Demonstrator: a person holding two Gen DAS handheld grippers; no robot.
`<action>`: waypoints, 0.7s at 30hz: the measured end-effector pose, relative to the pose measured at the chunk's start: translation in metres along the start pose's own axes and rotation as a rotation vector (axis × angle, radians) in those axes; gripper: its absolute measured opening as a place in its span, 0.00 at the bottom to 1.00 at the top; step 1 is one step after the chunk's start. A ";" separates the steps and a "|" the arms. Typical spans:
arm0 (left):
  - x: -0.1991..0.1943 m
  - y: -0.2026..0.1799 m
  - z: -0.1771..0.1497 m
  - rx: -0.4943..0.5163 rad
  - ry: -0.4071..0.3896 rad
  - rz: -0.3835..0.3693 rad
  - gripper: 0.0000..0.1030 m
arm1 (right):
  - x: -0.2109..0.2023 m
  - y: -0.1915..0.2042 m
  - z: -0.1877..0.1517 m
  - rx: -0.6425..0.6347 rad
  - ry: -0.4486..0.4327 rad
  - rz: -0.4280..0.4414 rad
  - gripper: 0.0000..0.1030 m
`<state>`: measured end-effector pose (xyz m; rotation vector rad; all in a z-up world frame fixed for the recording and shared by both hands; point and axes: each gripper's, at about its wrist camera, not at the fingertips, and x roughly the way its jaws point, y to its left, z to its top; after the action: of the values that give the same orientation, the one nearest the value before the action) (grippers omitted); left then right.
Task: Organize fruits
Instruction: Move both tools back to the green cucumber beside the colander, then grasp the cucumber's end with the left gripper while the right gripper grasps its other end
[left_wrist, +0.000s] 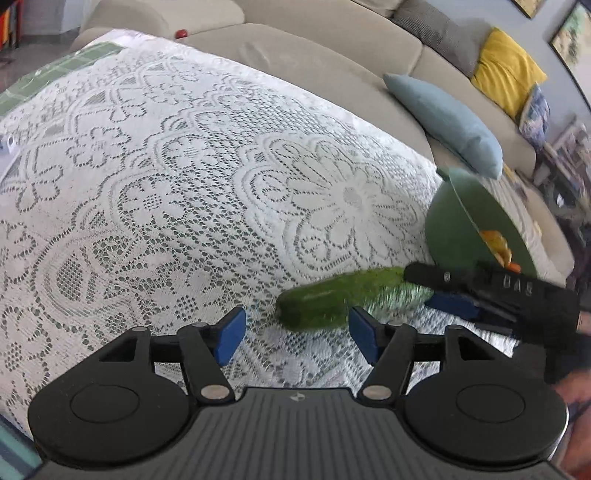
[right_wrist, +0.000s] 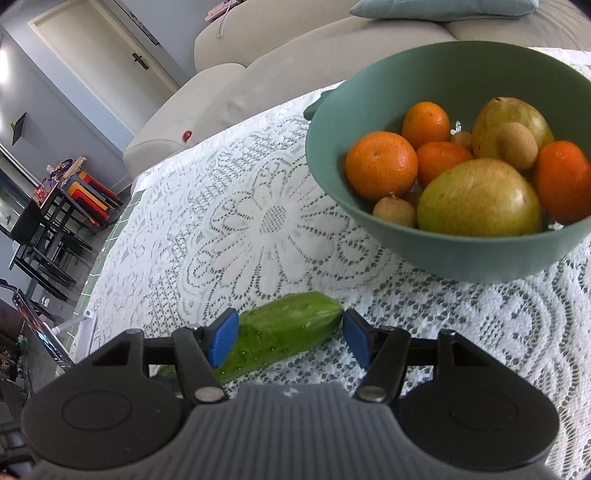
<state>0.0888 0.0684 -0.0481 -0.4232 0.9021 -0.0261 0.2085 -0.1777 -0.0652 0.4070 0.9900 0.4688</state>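
A green cucumber (right_wrist: 280, 334) lies on the white lace tablecloth (right_wrist: 266, 229), also seen in the left wrist view (left_wrist: 332, 299). My right gripper (right_wrist: 288, 338) is open with its blue pads on either side of the cucumber, not closed on it; it shows at the right of the left wrist view (left_wrist: 436, 291). My left gripper (left_wrist: 297, 334) is open and empty, just left of the cucumber. A green bowl (right_wrist: 480, 254) behind it holds oranges (right_wrist: 380, 164), pears (right_wrist: 480, 199) and small brown fruits (right_wrist: 393, 210). The bowl also shows in the left wrist view (left_wrist: 450, 229).
A beige sofa (left_wrist: 314, 55) runs along the table's far side with a blue cushion (left_wrist: 447, 118) and a yellow cushion (left_wrist: 506, 70). A small red object (right_wrist: 187, 135) lies on the sofa. Dark chairs and a table (right_wrist: 48, 229) stand at the left.
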 end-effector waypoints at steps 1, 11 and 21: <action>0.001 -0.003 -0.002 0.022 0.001 0.010 0.74 | 0.000 0.000 0.000 -0.001 -0.003 -0.001 0.59; 0.011 -0.032 -0.017 0.272 -0.025 0.116 0.74 | 0.004 0.002 -0.001 0.000 -0.018 0.000 0.59; 0.023 -0.046 -0.022 0.404 -0.059 0.157 0.59 | 0.004 0.003 -0.001 -0.001 -0.020 -0.002 0.60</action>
<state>0.0932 0.0142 -0.0610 0.0233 0.8450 -0.0509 0.2088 -0.1732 -0.0674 0.4092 0.9704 0.4621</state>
